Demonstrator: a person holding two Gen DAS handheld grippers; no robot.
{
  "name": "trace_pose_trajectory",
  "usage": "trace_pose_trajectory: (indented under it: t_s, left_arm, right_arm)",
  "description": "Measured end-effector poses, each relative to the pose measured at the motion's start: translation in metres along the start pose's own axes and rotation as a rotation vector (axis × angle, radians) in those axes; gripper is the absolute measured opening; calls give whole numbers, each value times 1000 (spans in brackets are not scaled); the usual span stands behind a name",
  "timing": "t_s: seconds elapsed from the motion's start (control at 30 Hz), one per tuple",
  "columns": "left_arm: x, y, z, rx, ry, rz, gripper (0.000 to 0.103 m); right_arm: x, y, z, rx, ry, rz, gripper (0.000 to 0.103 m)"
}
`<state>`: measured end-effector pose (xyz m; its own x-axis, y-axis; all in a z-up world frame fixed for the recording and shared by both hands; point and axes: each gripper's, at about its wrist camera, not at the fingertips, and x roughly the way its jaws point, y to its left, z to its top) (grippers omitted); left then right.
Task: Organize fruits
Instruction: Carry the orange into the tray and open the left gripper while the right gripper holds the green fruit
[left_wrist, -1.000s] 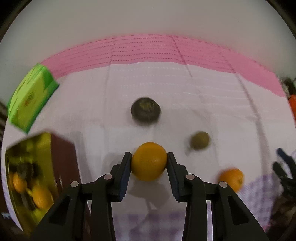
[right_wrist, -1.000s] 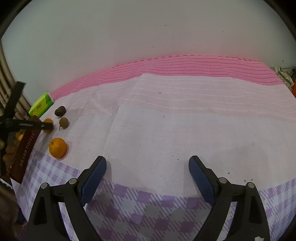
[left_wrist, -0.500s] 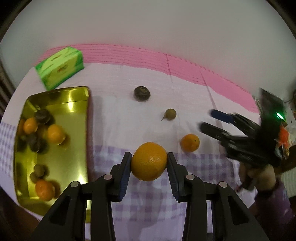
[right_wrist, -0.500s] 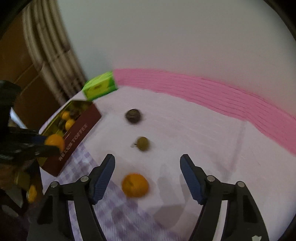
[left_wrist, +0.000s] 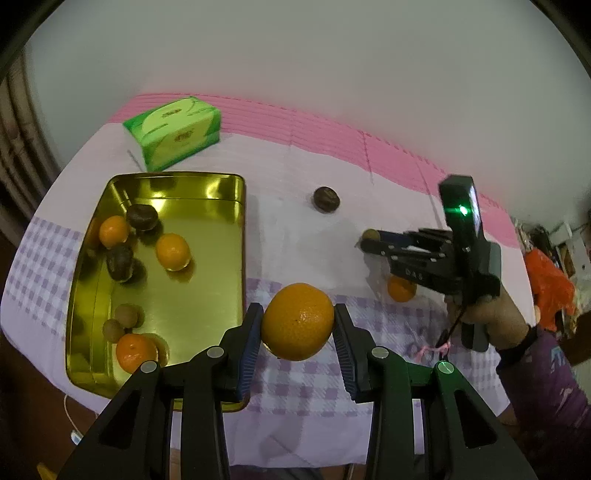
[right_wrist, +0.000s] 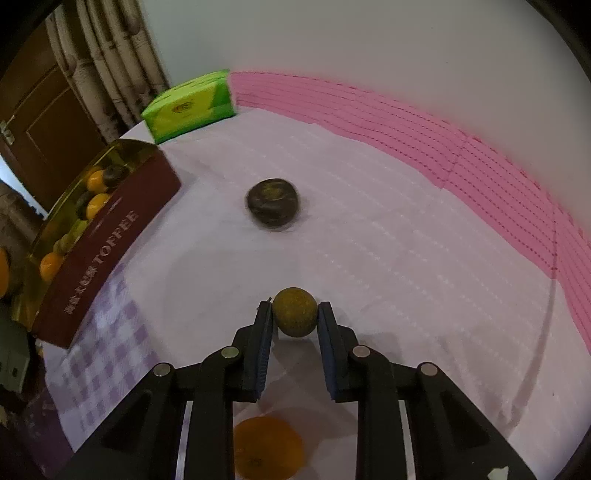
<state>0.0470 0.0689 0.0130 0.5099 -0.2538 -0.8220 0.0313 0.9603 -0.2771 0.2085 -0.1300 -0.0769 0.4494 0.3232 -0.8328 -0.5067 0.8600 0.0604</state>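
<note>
Left wrist view first: the left claw (left_wrist: 297, 322) is clamped on a large orange (left_wrist: 297, 321), its blue pads pressing both sides, and it hangs above the checked edge of the cloth on the worktop (left_wrist: 295, 206), just beside the gold tin's (left_wrist: 225, 266) right wall. Inside the tin lie three small oranges, two dark round fruits and a pair of small brownish ones, spread along its left half. Behind the tin, close to its far rim, sits a green tissue pack (left_wrist: 175, 131). To the right of the tin, well apart from it, a dark round fruit (left_wrist: 326, 199) rests on the pale cloth. Further right again, a hand (left_wrist: 487, 317) in a purple sleeve holds the right claw (left_wrist: 369, 242) low over the cloth, and a small orange (left_wrist: 400, 290) lies just under its body.

From the right wrist view, the right claw (right_wrist: 295, 319) is pinched narrowly on a small olive-brown fruit (right_wrist: 295, 312), both pads touching it, right of the tin and nearer than the dark round fruit (right_wrist: 272, 205). The small orange (right_wrist: 267, 448) shows beneath the claw's frame. The tin's outer wall (right_wrist: 110, 240) is maroon with "TOFFEE" lettering, and the tissue pack (right_wrist: 190, 105) stands beyond its far end.
</note>
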Motion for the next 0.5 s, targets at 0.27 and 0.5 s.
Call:
trace_pose_trajectory:
  t_s: [0.27,0.5]
  left_arm:
    - [-16,34,-9,-70,-27,49,39]
    - [-15,61,-20,-99,-13,98,39]
  right_arm:
    - [-97,37,-39,69,-269,79,22]
    - [-146,57,-83,148,-349,144,22]
